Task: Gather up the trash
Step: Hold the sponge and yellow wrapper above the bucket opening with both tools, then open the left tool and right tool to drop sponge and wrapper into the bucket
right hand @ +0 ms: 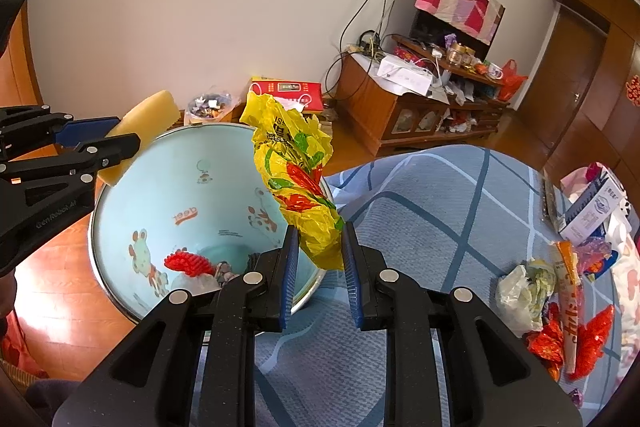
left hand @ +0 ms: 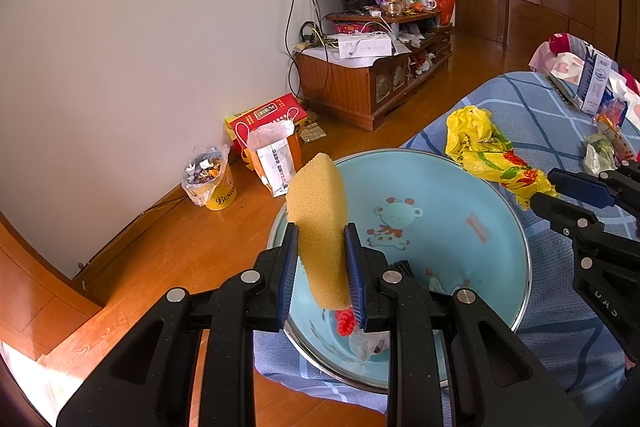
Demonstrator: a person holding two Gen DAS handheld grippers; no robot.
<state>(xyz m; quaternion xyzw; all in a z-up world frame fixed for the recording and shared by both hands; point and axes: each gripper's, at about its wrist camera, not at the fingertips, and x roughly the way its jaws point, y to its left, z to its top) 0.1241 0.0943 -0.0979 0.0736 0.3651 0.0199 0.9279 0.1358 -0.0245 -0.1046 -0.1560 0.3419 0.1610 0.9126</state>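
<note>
Two grippers each pinch a piece of trash over the basin (left hand: 460, 187), which fills the centre of the left wrist view and sits on a blue checked cloth (right hand: 420, 203). Left gripper (left hand: 322, 267) clamps a yellow sponge (left hand: 318, 227) upright between its blue pads, just above the basin's near rim. Right gripper (right hand: 320, 259) squeezes a crumpled yellow bag (right hand: 294, 167) (red and green print), which rises toward the frame's middle, beside the basin's right rim. Inside the basin lie a red brush (right hand: 188, 262) and a clear wrapper (right hand: 196, 281). More wrappers (right hand: 560, 307) lie on the cloth at lower right.
</note>
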